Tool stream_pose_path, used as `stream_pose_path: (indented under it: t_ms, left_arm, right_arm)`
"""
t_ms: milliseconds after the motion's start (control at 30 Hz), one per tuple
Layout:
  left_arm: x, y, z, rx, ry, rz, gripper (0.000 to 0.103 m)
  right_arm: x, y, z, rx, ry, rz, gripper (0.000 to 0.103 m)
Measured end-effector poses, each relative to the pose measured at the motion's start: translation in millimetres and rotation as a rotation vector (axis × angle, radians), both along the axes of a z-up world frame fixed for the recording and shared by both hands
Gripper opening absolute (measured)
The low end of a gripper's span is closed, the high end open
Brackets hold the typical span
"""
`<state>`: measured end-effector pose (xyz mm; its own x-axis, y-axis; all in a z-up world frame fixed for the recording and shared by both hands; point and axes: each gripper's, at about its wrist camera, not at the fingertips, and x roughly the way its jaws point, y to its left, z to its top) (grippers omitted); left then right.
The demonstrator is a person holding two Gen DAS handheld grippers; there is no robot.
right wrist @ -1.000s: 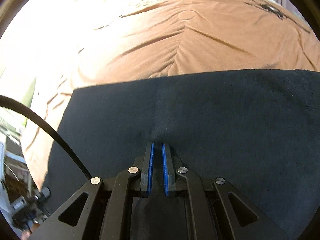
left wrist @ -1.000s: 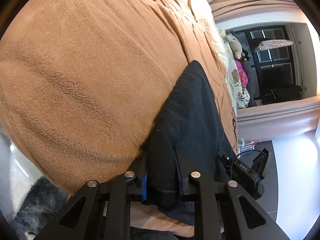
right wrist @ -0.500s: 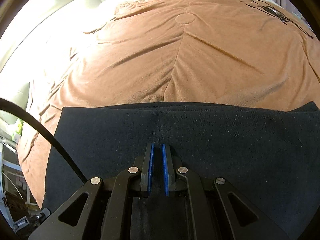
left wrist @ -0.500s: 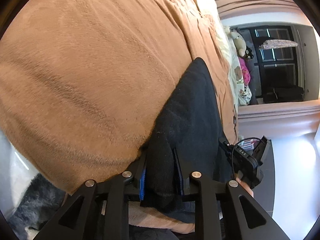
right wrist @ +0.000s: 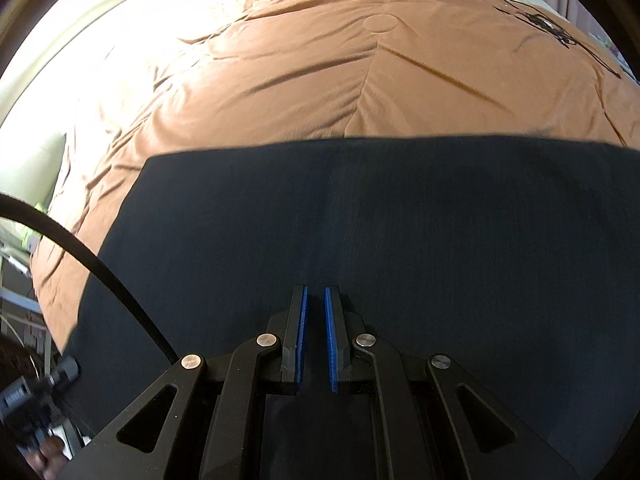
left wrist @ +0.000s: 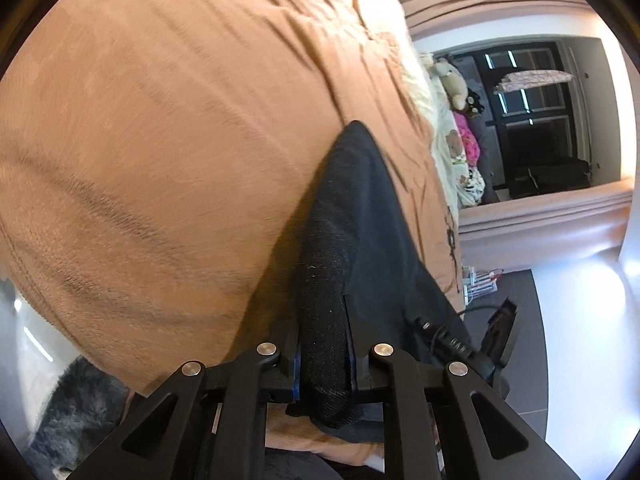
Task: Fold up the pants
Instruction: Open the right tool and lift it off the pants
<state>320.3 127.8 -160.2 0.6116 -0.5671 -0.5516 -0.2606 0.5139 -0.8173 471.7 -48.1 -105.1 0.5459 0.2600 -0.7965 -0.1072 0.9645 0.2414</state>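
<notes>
Dark denim fills the near view: our left tool point(left wrist: 325, 354) has just been closing and pinches a thick folded edge of the pants point(left wrist: 360, 216), while our right tool point(right wrist: 314, 338), blue pads almost together, sits over the same cloth; whether it grips any we cannot tell. Beyond, the pants point(right wrist: 360, 216) lie flat across the orange blanket point(right wrist: 320, 80) on the bed. We judge 1 fold is being carried; next calls for laying edge on edge squarely.
</notes>
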Motion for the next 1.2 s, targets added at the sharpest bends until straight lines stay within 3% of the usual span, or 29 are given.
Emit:
stream_pose_path:
  t_ms: [400, 700, 1033, 1133, 1200]
  left_arm:
    - [6, -22, 45, 0.045, -0.092, -0.052, 0.016]
    - [14, -54, 89, 0.105, -0.174, -0.103, 0.016]
    - [21, -90, 123, 0.150, -0.235, -0.165, 0.016]
    - [23, -101, 132, 0.162, -0.252, -0.188, 0.016]
    - [27, -113, 140, 0.174, -0.268, -0.216, 0.016]
  right_arm:
    - [-83, -6, -6, 0.060, 0.011, 0.051, 0.004]
    - [-125, -23, -10, 0.223, 0.054, 0.100, 0.004]
    - [-170, -79, 30, 0.254, -0.100, 0.067, 0.010]
    - [-184, -107, 42, 0.281, -0.148, 0.037, 0.032]
    - [-195, -123, 44, 0.304, -0.169, 0.013, 0.055]
